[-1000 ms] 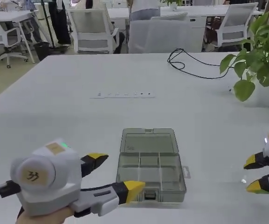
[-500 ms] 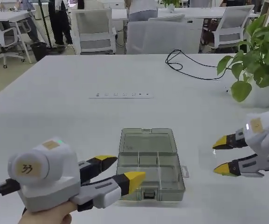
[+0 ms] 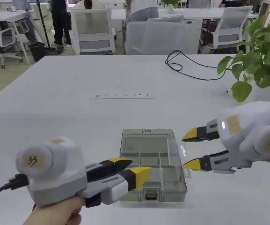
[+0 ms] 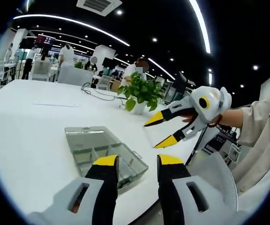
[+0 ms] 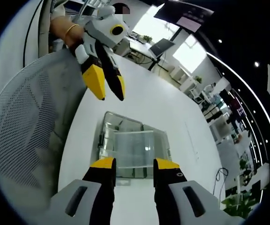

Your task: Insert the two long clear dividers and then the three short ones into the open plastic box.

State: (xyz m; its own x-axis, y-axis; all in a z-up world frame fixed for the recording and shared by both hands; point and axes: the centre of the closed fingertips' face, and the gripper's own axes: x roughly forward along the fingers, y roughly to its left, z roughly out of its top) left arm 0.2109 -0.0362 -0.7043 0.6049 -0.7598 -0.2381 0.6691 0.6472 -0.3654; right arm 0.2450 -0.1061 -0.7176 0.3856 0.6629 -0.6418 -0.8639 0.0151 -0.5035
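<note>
Open plastic box point(image 3: 168, 183) mid-front on pale grey table point(image 3: 78, 117), dividers point(image 3: 159, 161) gridded inside; left gripper point(image 3: 132, 168) at its near-left corner, jaws slightly apart, empty; right gripper point(image 3: 191, 150) by its right edge, jaws wide, empty; black cable point(image 3: 186, 65), potted plant point(image 3: 256, 56) far right; office chairs point(image 3: 92, 28) behind.

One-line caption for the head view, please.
Left gripper and right gripper, jaws apart, flank the open plastic box on the white table.

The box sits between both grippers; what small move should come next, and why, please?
Probably bring the right gripper in over the box to press its partitions down: it and the left gripper are open and empty, and partitions already stand inside.
</note>
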